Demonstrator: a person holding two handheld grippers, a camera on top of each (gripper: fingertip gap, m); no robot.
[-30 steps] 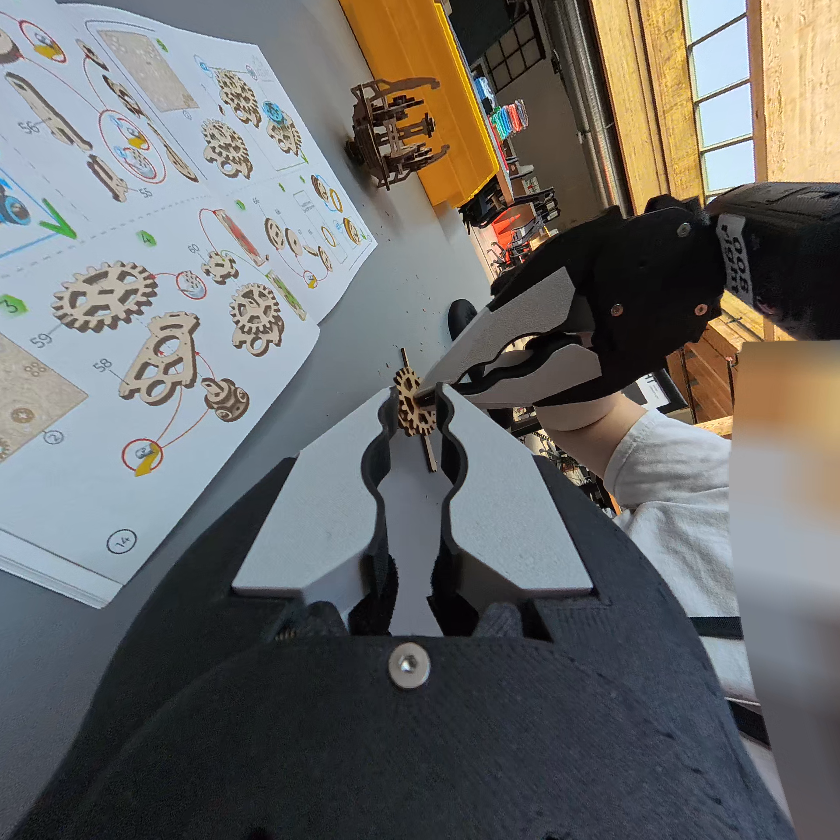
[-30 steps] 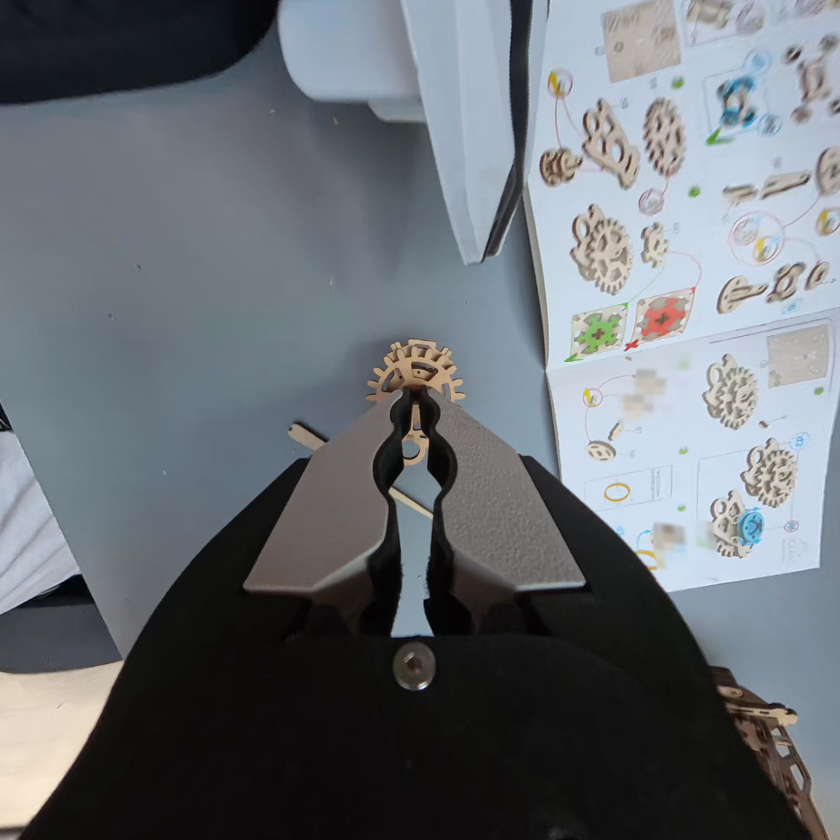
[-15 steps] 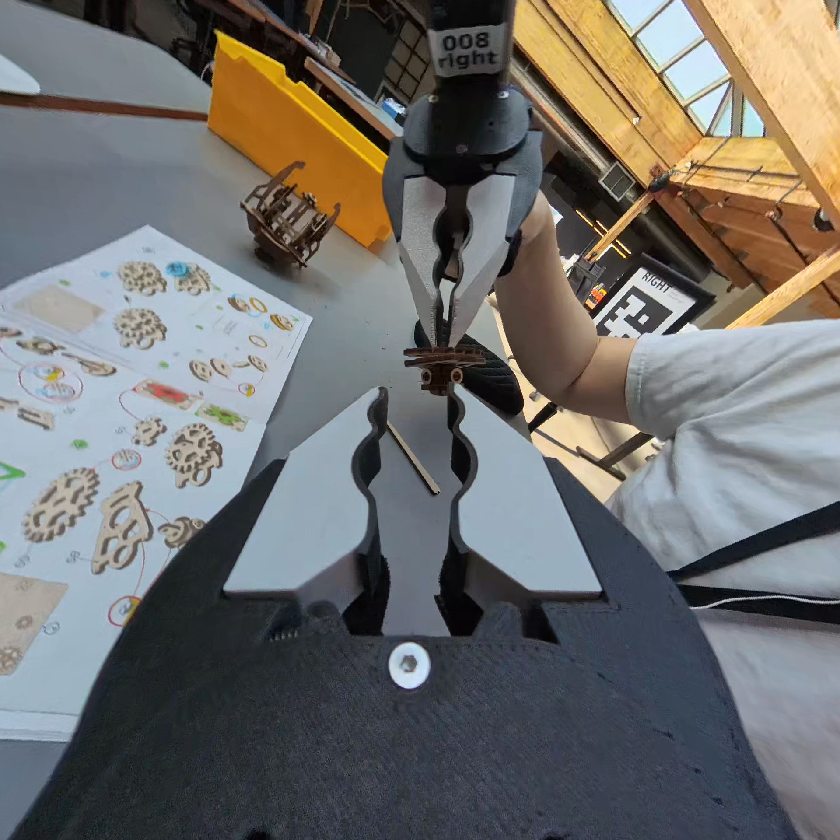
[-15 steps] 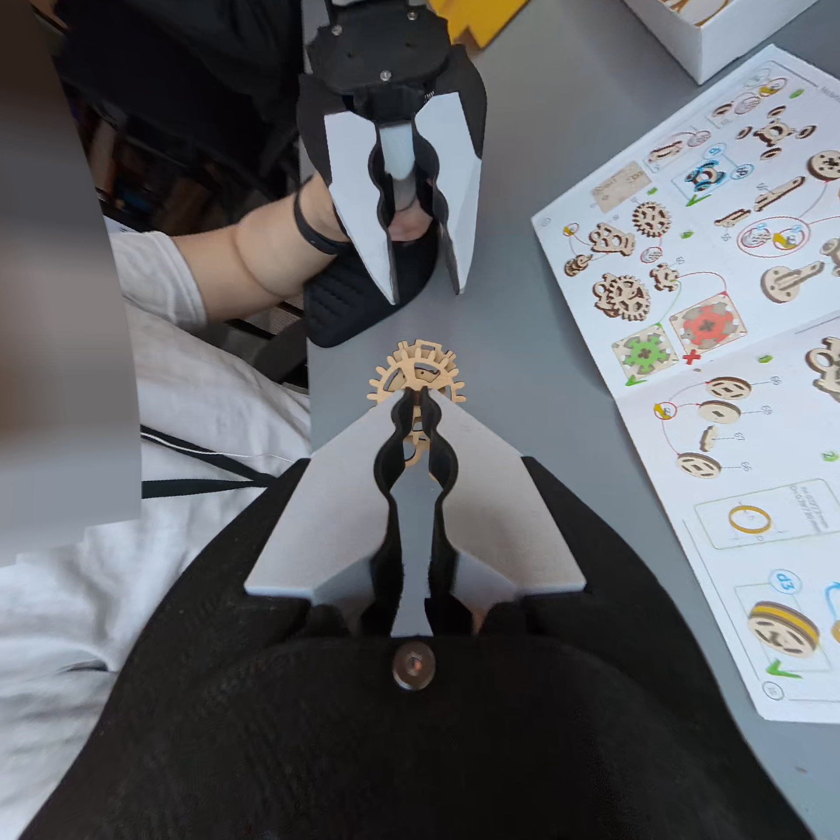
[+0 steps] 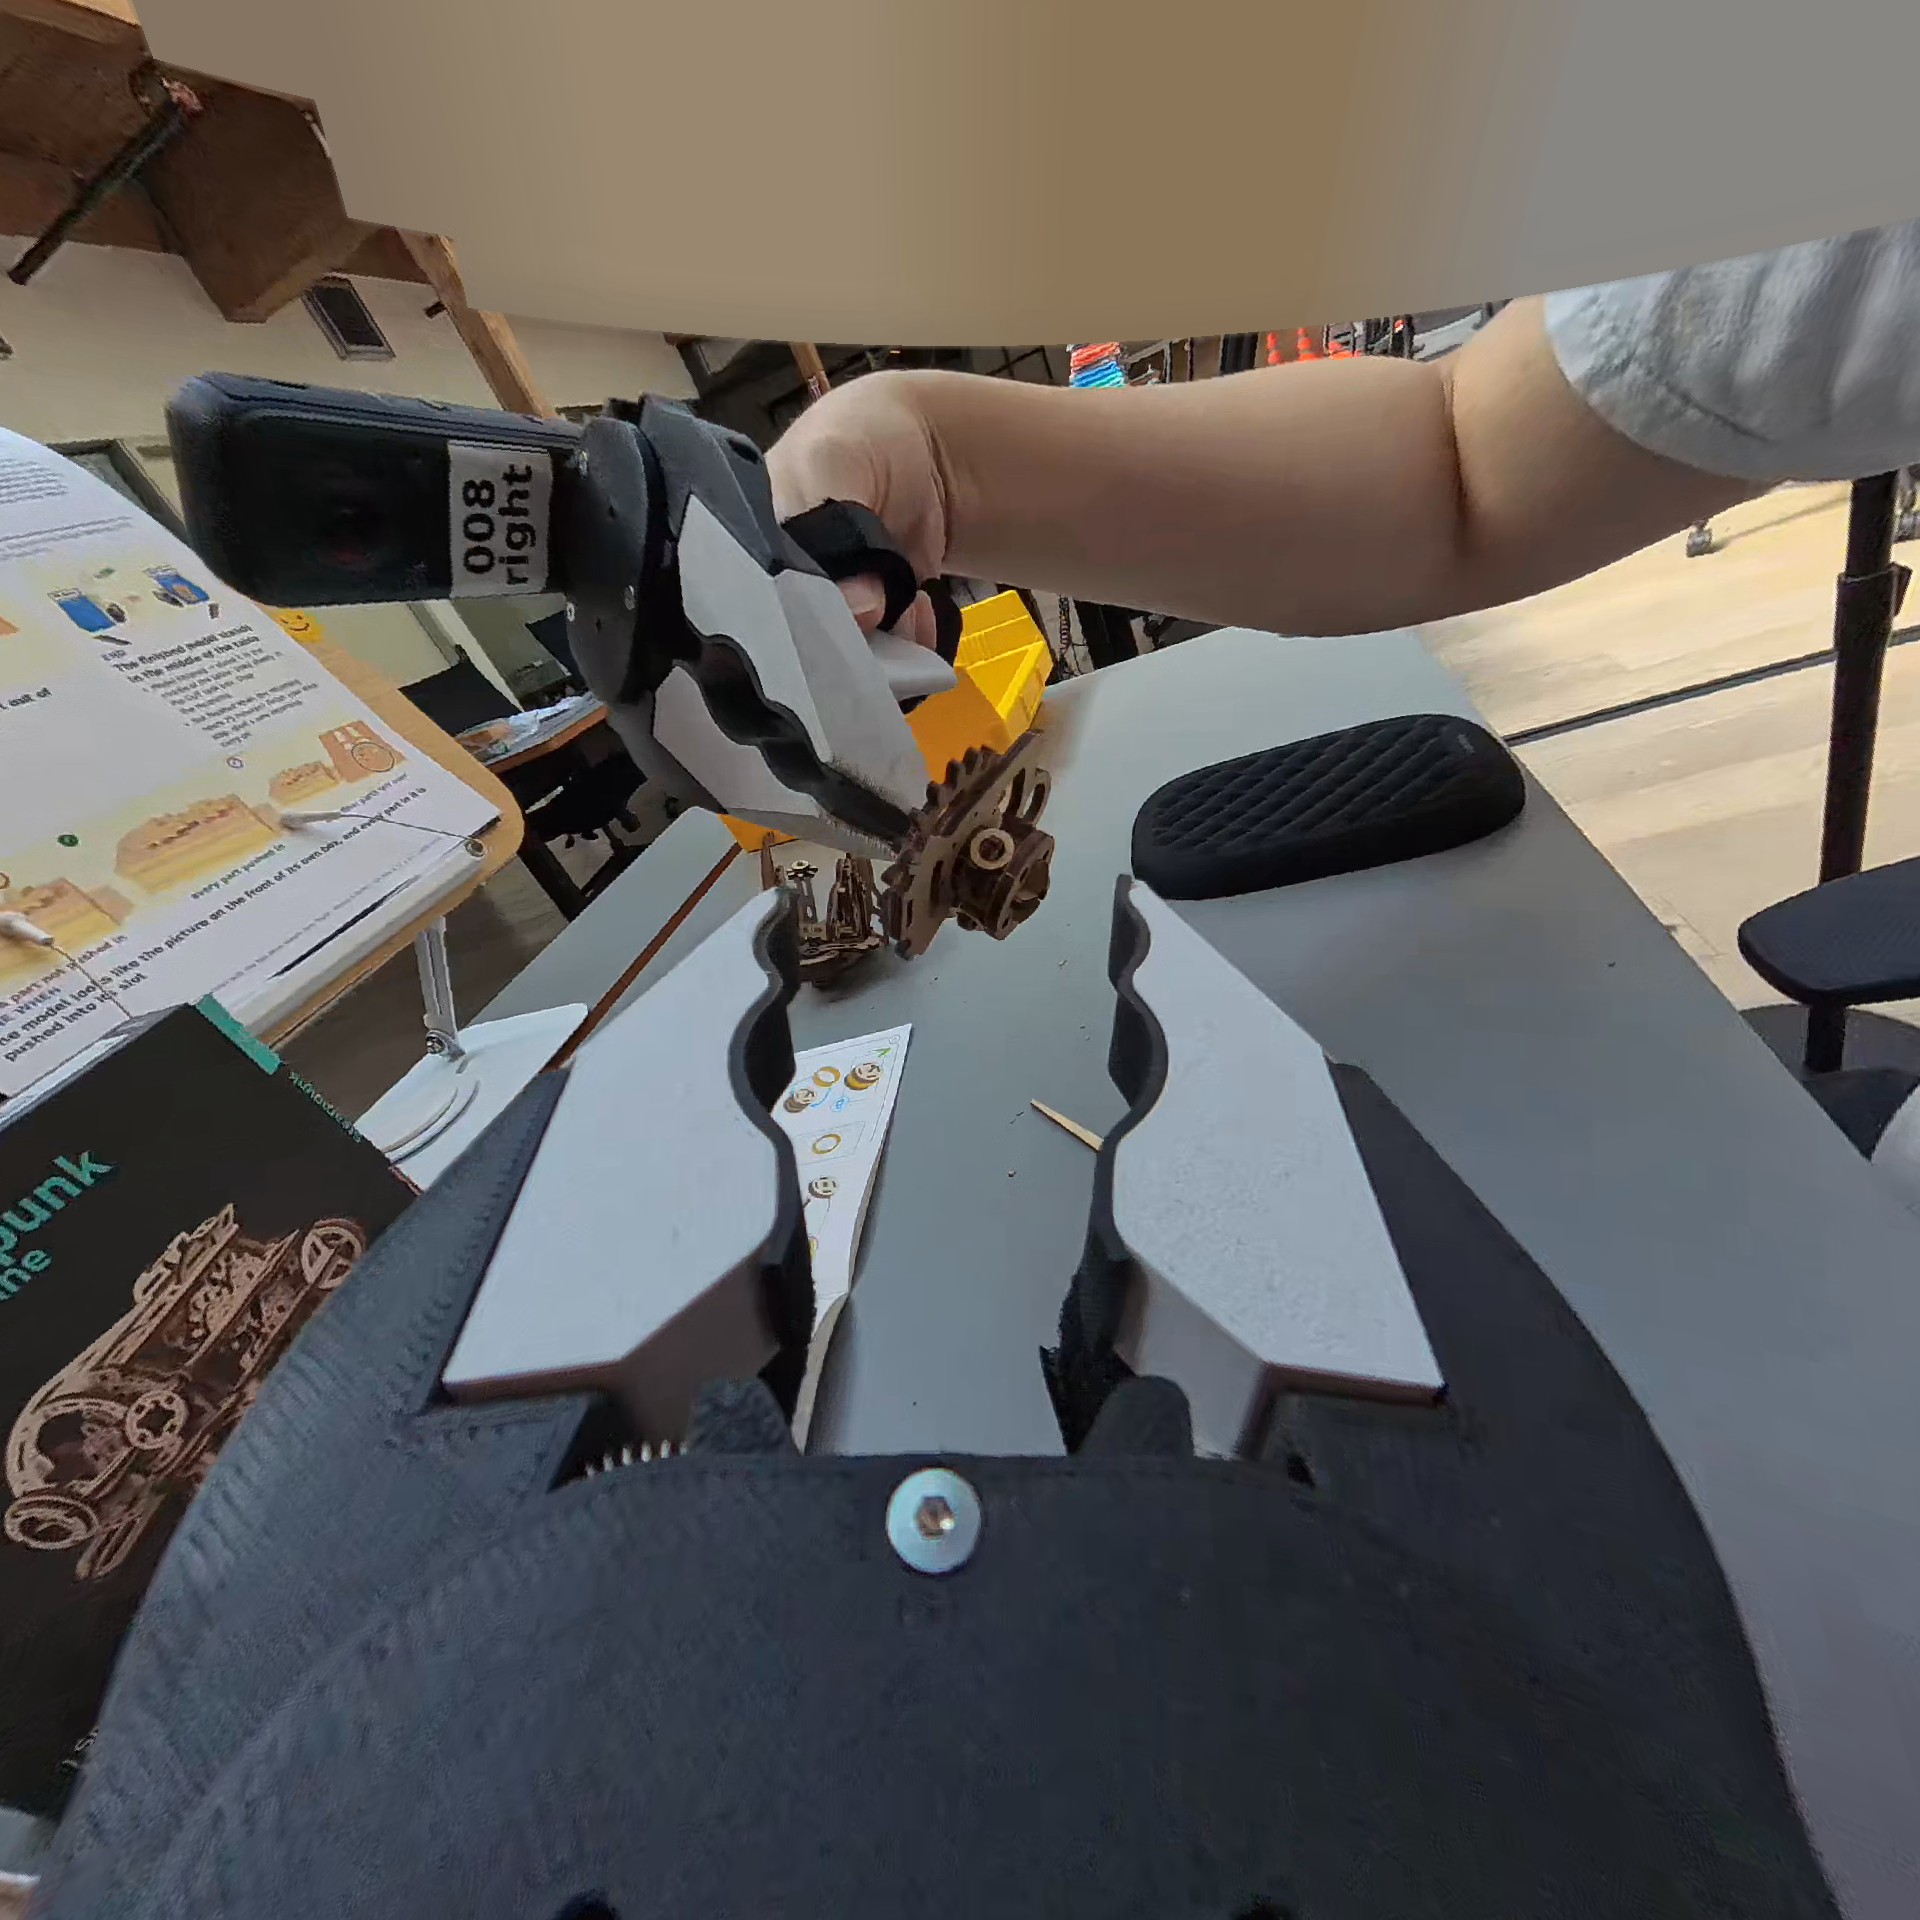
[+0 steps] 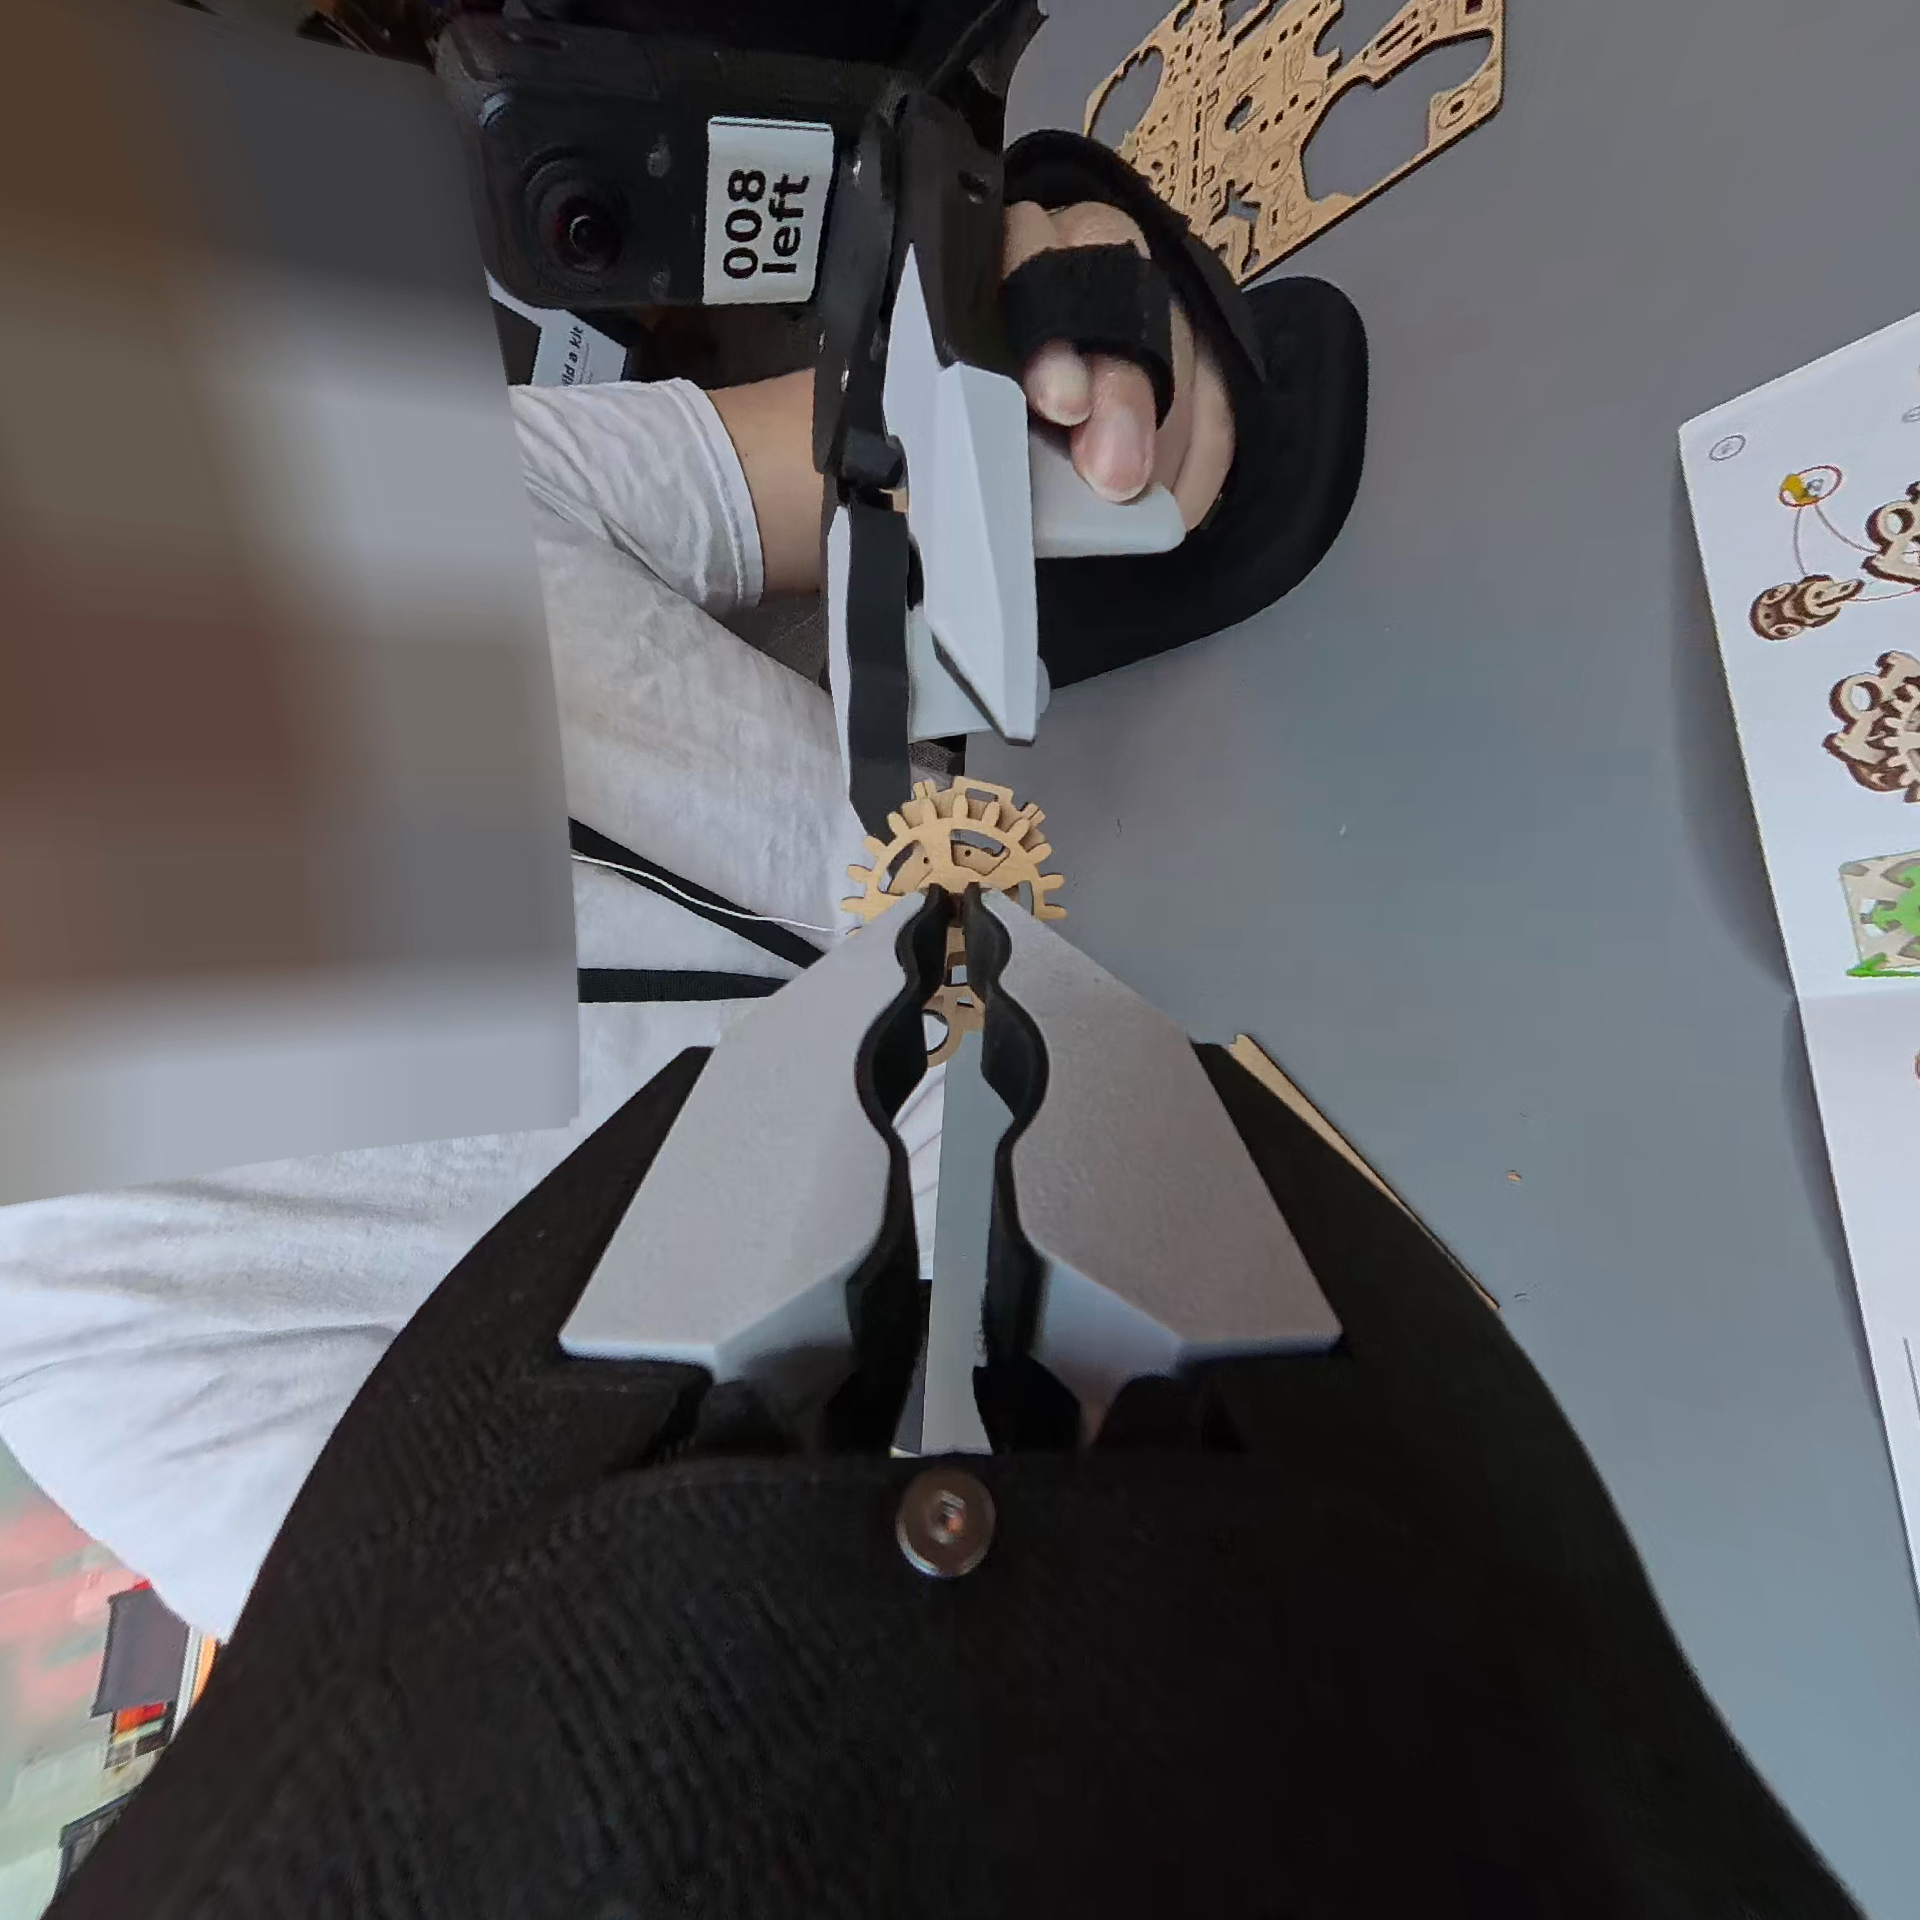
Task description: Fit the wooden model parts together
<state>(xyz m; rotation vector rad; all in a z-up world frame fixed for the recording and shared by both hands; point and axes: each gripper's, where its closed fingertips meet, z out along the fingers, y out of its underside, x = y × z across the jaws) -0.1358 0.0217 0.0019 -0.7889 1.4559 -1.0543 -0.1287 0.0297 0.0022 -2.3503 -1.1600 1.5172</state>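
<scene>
Two grippers: our right gripper pinches the wooden gear; our left gripper has wide, empty jaws above the desk.

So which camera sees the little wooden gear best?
The left wrist view: the wooden gear shows from the side, teeth, hub and stacked parts clear, pinched by the right tongs. The right wrist view shows only its upper half; its own tongs hide the rest.
</scene>
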